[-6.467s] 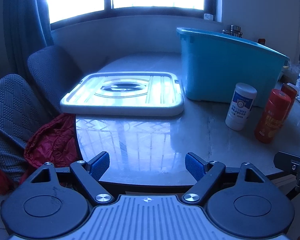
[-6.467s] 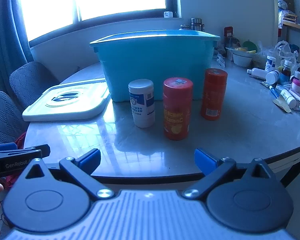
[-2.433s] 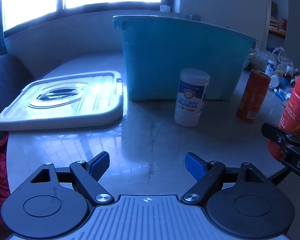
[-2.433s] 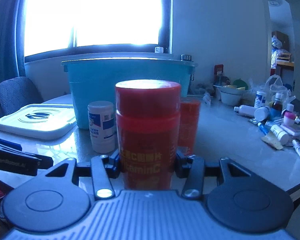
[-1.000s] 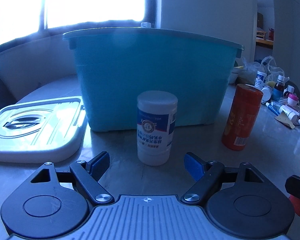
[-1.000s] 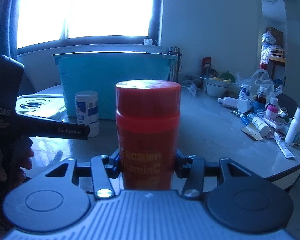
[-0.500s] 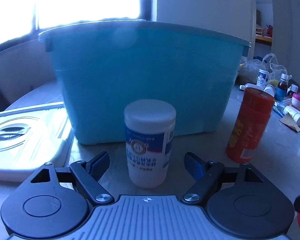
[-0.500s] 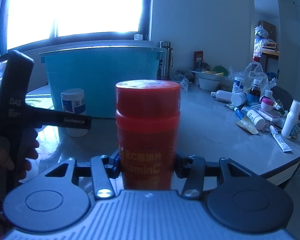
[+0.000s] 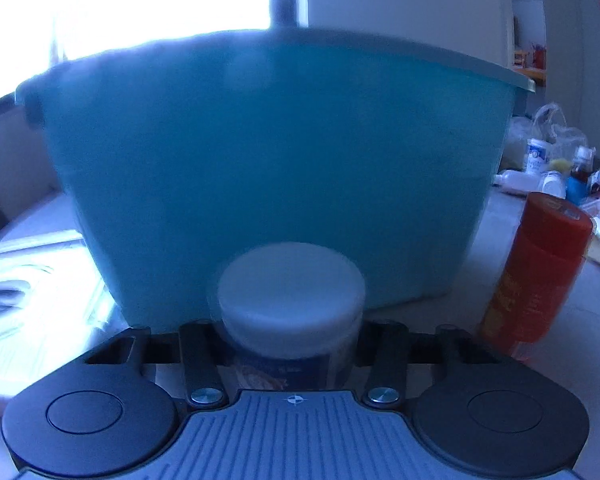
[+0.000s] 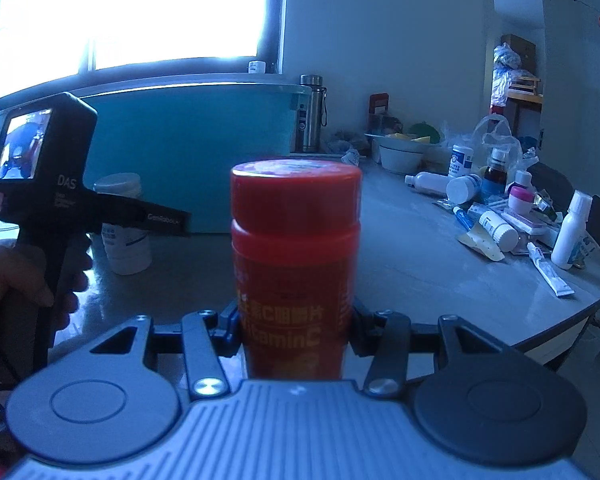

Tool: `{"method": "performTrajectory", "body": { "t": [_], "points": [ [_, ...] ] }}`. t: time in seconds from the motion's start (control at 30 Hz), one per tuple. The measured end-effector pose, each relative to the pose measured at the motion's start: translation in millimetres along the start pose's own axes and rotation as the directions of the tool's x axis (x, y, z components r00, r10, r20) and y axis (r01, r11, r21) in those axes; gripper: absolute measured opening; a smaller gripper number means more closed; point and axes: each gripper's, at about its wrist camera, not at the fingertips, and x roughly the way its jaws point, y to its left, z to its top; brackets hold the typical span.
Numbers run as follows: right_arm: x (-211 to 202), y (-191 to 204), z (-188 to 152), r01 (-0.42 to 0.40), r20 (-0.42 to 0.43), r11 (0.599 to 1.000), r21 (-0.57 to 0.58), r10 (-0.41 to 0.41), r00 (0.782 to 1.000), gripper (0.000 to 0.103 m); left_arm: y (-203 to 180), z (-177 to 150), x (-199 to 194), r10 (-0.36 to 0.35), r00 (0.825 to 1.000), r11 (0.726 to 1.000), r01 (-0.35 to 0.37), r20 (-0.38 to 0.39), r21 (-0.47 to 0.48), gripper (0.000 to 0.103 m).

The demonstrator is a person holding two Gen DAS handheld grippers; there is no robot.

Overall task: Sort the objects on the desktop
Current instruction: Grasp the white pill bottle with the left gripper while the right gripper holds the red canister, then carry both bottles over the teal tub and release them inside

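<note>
Grey worktop, teal bin at back. Left gripper, open half a second ago, now clamps fingers on white bottle. Right gripper still grips red vitamin bottle. Both bottles outside bin; second red bottle stands beside it.

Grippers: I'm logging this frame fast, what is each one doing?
Left gripper: closed on the white bottle.
Right gripper: closed on the red Vitamin C bottle.

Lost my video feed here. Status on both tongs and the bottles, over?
Left tongs shut on white bottle. Right tongs shut on red VitaminC bottle. Teal bin directly ahead; second red bottle standing on table.
</note>
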Motion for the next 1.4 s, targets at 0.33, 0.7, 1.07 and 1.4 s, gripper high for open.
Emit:
{"method": "performTrajectory", "body": {
  "t": [0.33, 0.7, 1.07, 1.4],
  "points": [
    [-11, 6, 11, -0.044, 0.027, 0.999, 0.005, 0.044, 0.999, 0.050, 9, 11, -37, -0.036, 0.999, 0.999, 0.035, -0.027, -0.014, 0.048],
    [-30, -8, 88, -0.156, 0.183, 0.987, -0.036, 0.160, 0.970, 0.050, 19, 76, -107, -0.006, 0.998, 0.998, 0.009, 0.058, -0.061, 0.048],
    [7, -8, 162, -0.244, 0.264, 0.965, -0.095, 0.261, 0.929, 0.050, 32, 135, -121, 0.062, 0.993, 0.996, -0.054, 0.099, -0.074, 0.048],
    [43, 1, 198, -0.268, 0.278, 0.960, -0.083, 0.281, 0.918, 0.050, 50, 186, -101, 0.067, 0.996, 0.996, -0.064, 0.057, -0.056, 0.048]
  ]
}}
